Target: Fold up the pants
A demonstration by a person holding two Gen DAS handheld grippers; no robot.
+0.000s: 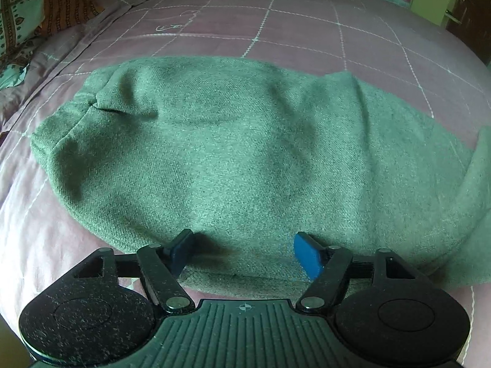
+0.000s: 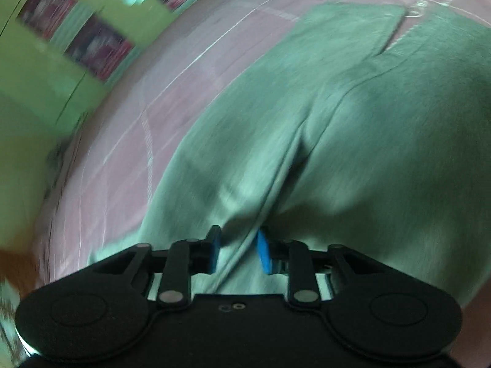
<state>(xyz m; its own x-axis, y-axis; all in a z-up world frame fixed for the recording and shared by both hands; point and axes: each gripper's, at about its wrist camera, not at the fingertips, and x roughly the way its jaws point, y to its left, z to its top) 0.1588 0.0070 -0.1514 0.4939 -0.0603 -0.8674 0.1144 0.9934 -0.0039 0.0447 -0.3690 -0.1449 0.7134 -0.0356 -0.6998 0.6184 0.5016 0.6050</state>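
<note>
Left gripper (image 1: 244, 253) gapes empty over the near edge of the pants (image 1: 233, 153), presumably freed for regrip; right gripper (image 2: 237, 253) nearly closed, pinching a ridge of cloth to drag the fold.

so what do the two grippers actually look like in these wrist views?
Both match: the left gripper and right gripper have black linkage arms with silver pivot pins, round black housings either side and blue finger pads. The left body is ribbed, with a small crosshair mark. No hands or cables visible.
</note>
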